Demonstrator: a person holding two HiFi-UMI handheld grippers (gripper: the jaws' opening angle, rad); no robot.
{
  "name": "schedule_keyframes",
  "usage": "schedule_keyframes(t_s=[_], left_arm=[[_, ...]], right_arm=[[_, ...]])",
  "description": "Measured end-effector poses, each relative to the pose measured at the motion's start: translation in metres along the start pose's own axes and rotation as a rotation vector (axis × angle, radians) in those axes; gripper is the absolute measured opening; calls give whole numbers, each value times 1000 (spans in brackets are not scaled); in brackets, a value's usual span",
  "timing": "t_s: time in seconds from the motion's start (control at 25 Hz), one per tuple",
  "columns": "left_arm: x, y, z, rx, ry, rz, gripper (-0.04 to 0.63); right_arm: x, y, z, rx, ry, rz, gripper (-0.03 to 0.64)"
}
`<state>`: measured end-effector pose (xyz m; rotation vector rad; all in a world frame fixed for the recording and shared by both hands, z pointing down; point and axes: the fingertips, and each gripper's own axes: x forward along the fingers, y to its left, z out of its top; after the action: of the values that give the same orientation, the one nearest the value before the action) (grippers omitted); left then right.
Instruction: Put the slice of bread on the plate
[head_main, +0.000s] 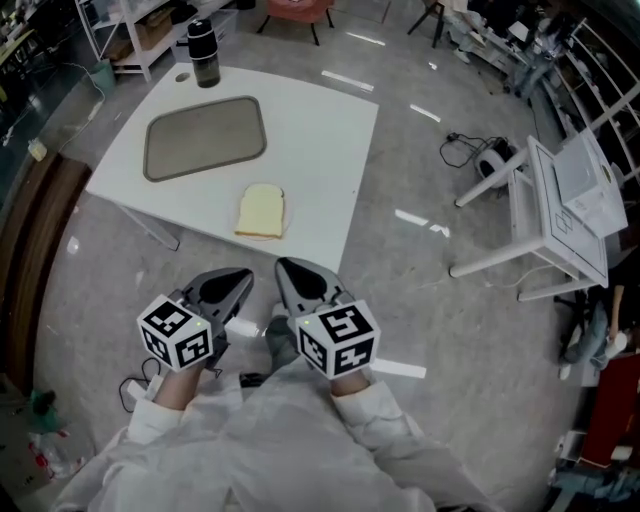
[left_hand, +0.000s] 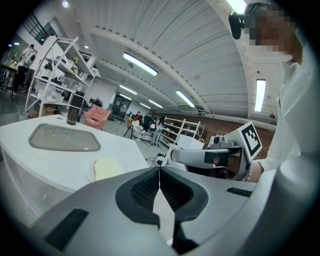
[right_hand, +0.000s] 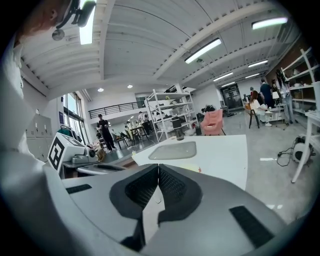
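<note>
Fingers together; ceiling lights only in gripper views.

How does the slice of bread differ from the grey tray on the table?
The slice of bread is pale yellow and small; the grey tray is far larger. The bread lies by the table's near edge; the tray sits farther back. Both lie flat, apart.

Black bottle at the white table's far corner — upright

place: workshop hall | evidence: shelving racks, ceiling strip lights
</note>
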<state>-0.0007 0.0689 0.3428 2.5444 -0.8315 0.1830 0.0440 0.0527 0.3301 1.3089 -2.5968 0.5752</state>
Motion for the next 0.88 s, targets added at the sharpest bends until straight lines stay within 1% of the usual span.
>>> schedule_keyframes(t_s=[0.16, 0.28, 0.64, 0.84, 0.88], left_arm=[[30, 21, 19, 3, 4, 17, 11], [49, 37, 29, -11, -3, 40, 11], [88, 74, 36, -74, -8, 100, 11], [99, 82, 34, -154, -37, 102, 11], [99, 83, 33, -160, -37, 103, 11]], right_arm=[[23, -30, 13, -12, 23, 12, 15], [39, -48, 20, -15, 36, 34, 15], [77, -89, 30, -59, 82, 100, 15], [85, -101, 24, -43, 112, 118, 15], [86, -102, 22, -37, 116, 120, 15]])
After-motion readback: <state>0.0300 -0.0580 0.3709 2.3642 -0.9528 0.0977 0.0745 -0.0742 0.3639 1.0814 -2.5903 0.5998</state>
